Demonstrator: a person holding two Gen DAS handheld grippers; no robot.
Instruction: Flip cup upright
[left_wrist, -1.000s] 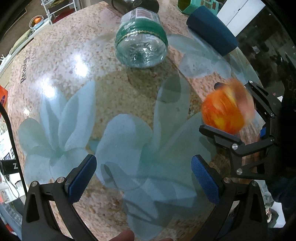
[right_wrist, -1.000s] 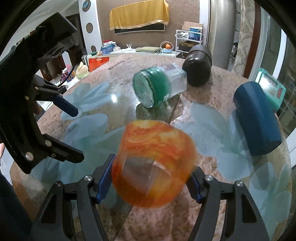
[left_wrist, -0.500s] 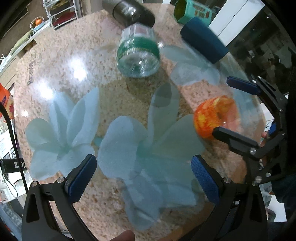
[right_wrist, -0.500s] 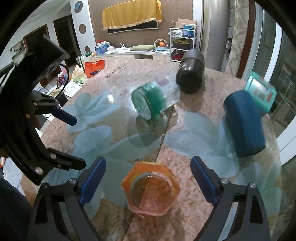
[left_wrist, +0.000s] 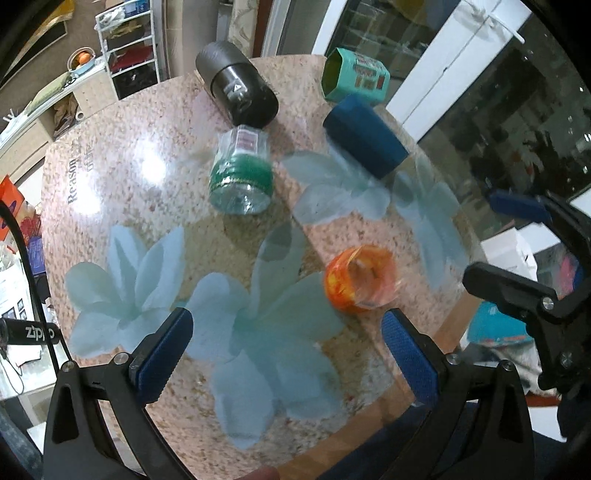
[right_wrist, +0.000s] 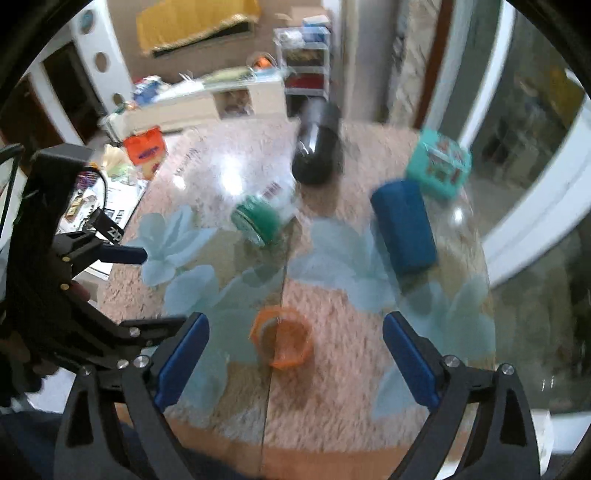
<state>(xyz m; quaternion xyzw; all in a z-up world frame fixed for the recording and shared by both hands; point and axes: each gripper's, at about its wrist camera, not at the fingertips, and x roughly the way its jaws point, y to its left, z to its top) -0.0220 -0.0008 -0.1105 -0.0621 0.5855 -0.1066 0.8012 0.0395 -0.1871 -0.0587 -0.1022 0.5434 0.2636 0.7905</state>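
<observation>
The orange cup (left_wrist: 360, 281) stands upright on the round table, its mouth facing up; it also shows in the right wrist view (right_wrist: 281, 342). My right gripper (right_wrist: 295, 363) is open and empty, pulled back above and behind the cup; it shows at the right edge of the left wrist view (left_wrist: 511, 243). My left gripper (left_wrist: 282, 356) is open and empty above the table's near side, left of the cup; it shows at the left of the right wrist view (right_wrist: 155, 288).
Lying on their sides at the far half of the glass-topped table (left_wrist: 110, 192) are a clear jar with green band (left_wrist: 240, 177), a black cup (left_wrist: 236, 88), a dark blue cup (left_wrist: 364, 136) and a teal hexagonal cup (left_wrist: 354, 75). Shelves and clutter surround the table.
My right gripper tilted the orange cup upright, set it on the table, opened and drew back. Both grippers have risen away from the table.
</observation>
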